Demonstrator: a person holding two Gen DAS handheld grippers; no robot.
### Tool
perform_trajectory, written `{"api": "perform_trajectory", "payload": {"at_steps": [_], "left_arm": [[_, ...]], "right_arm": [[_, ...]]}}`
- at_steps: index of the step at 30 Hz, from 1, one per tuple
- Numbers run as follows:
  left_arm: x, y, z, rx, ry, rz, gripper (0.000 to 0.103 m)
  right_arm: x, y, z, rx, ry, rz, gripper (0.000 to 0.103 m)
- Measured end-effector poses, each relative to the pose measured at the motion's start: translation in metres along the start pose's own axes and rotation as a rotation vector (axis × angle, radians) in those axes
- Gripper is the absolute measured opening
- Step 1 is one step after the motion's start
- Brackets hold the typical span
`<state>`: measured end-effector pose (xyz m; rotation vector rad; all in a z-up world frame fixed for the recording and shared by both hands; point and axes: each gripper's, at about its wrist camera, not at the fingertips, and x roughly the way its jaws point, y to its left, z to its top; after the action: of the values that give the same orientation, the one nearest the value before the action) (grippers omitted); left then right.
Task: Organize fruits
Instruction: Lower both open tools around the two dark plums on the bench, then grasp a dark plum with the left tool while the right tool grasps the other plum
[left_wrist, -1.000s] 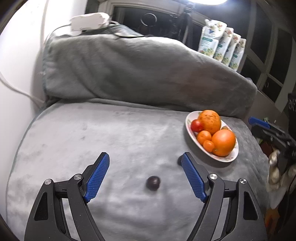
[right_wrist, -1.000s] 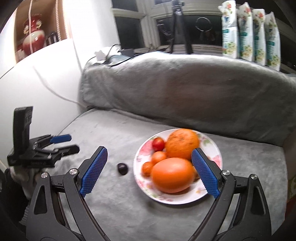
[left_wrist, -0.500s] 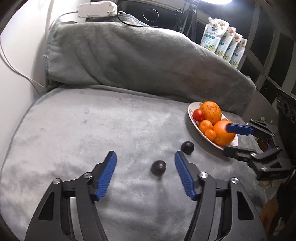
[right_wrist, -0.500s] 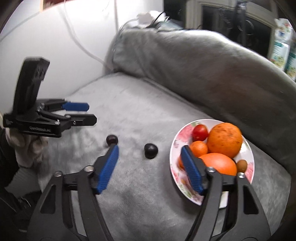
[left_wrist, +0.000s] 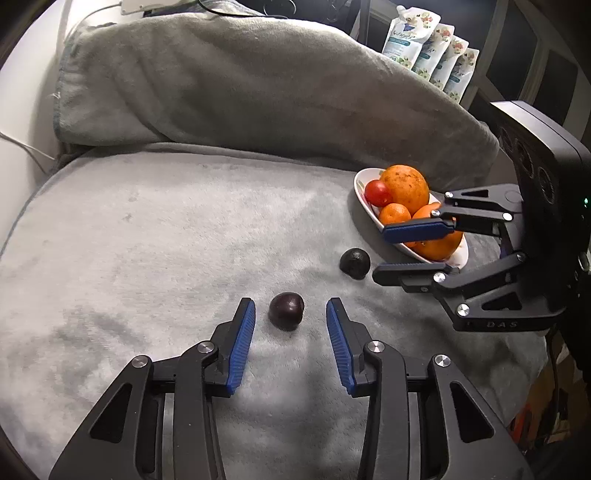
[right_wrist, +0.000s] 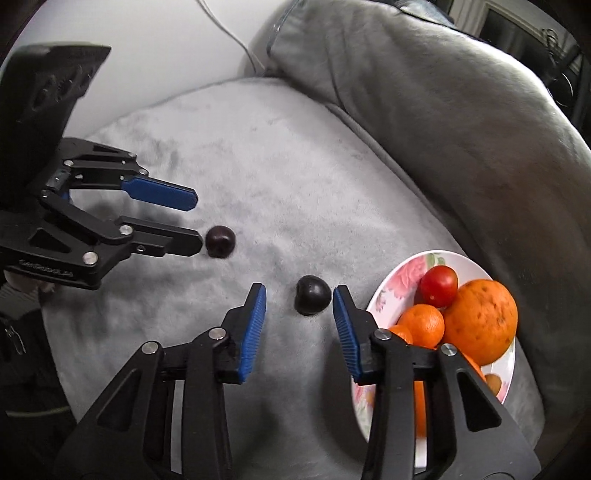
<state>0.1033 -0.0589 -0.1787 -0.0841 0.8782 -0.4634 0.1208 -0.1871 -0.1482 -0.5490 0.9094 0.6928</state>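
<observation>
Two dark round plums lie on a grey blanket. My left gripper (left_wrist: 290, 304) is open, its blue pads on either side of the near plum (left_wrist: 286, 311), not touching it. My right gripper (right_wrist: 299, 291) is open around the other plum (right_wrist: 312, 294), which also shows in the left wrist view (left_wrist: 355, 263). The left gripper (right_wrist: 192, 221) and its plum (right_wrist: 220, 240) show in the right wrist view. A flowered white plate (right_wrist: 406, 275) holds oranges (right_wrist: 480, 321), tangerines and a red tomato (right_wrist: 439, 285); it also shows in the left wrist view (left_wrist: 360, 181).
A grey blanket-covered backrest (left_wrist: 240, 92) rises behind the seat. White pouches (left_wrist: 424, 48) stand on the sill at the back right. A white wall (right_wrist: 147, 48) and a cable lie to the left. The plate sits close to the right gripper's right finger.
Both grippers have moved forward and down towards the plums and narrowed. Each plum now lies between a gripper's pads. The right gripper has swung left, away from the plate.
</observation>
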Motion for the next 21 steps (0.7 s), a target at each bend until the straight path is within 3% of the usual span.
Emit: {"api": "perform_trajectory", "payload": {"at_steps": [21], "left_arm": [[0.016, -0.002, 0.000, 0.021, 0.036, 0.006, 0.030]], "right_arm": [[0.040, 0.002, 0.017, -0.128, 0.119, 0.013, 0.035]]}}
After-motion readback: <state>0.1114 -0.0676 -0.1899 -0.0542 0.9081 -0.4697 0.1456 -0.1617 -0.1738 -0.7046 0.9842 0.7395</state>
